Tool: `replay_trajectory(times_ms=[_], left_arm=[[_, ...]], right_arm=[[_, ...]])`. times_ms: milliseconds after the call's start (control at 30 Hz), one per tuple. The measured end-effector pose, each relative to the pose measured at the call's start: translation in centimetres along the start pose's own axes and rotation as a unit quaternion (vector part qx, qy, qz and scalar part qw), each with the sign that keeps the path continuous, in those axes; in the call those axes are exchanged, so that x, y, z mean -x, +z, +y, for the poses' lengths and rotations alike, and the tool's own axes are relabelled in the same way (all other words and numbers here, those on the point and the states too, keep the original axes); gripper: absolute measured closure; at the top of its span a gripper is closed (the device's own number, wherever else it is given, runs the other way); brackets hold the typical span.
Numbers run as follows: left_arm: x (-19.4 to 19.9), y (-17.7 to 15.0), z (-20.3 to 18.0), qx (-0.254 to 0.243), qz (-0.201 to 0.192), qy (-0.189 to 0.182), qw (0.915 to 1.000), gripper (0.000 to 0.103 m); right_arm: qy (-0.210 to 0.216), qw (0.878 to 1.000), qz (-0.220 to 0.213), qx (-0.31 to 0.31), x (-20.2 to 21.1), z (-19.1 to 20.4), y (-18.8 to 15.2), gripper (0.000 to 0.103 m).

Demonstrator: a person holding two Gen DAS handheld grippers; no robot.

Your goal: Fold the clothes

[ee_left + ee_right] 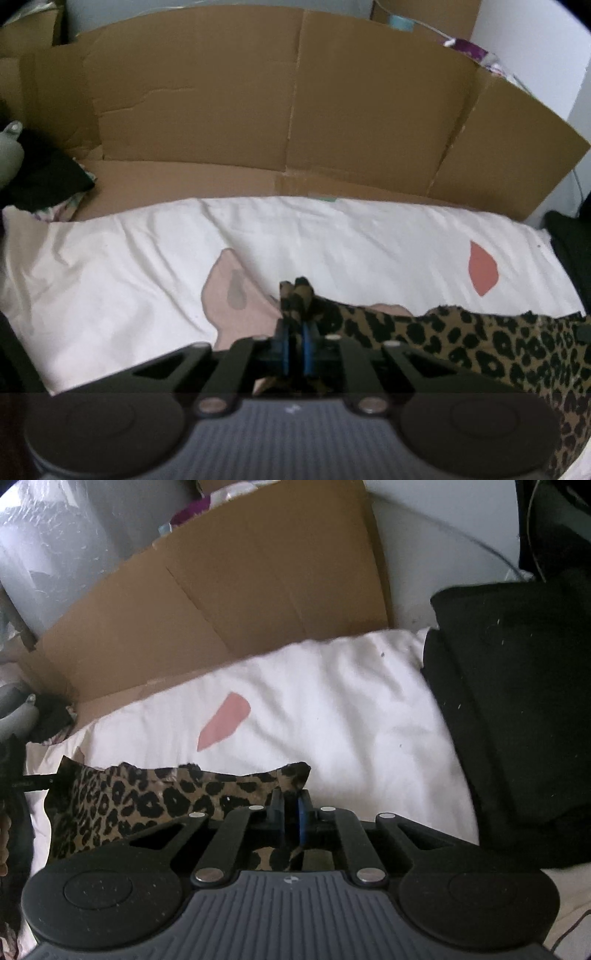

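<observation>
A leopard-print garment (480, 343) hangs stretched between my two grippers over a white bed sheet (129, 277). My left gripper (295, 328) is shut on the garment's left corner, which bunches up above the blue pads. In the right wrist view my right gripper (291, 805) is shut on the garment's (159, 801) right corner. The cloth spreads to the left of it and a bit shows under the fingers. The garment's lower part is hidden by the gripper bodies.
A flattened cardboard sheet (295, 110) stands as a wall behind the white sheet (351, 709). A black fabric pile (517, 701) lies on the right. Dark clothing (44, 177) sits at the far left. The sheet has pink (236, 295) and red (482, 269) printed patches.
</observation>
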State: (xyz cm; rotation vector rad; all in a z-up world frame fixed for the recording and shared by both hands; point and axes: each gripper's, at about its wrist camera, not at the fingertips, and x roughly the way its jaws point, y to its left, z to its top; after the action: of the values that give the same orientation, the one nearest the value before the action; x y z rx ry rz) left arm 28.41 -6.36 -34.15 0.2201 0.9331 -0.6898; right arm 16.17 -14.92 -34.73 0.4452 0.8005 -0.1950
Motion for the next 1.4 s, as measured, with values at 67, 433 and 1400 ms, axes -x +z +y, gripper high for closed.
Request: replay_trajectory(times_ms=[67, 433, 1400], left_arm=[[-0.1, 0.3, 0.0, 0.000, -0.002, -0.001, 1.0000, 0.095], [0.0, 0.3, -0.8, -0.032, -0.001, 0.010, 0.9995, 0.093], [-2.0, 1.9, 0.3, -0.024, -0.006, 0.064, 0.9977, 0.103]], right_arm=[[-0.004, 1.000, -0.002, 0.003, 0.1, 0.2, 0.1, 0.098], [-0.012, 1.000, 0.013, -0.005, -0.7, -0.3, 0.0, 0.098], [-0.038, 0.999, 0.018, 0.006, -1.0, 0.1, 0.2, 0.098]])
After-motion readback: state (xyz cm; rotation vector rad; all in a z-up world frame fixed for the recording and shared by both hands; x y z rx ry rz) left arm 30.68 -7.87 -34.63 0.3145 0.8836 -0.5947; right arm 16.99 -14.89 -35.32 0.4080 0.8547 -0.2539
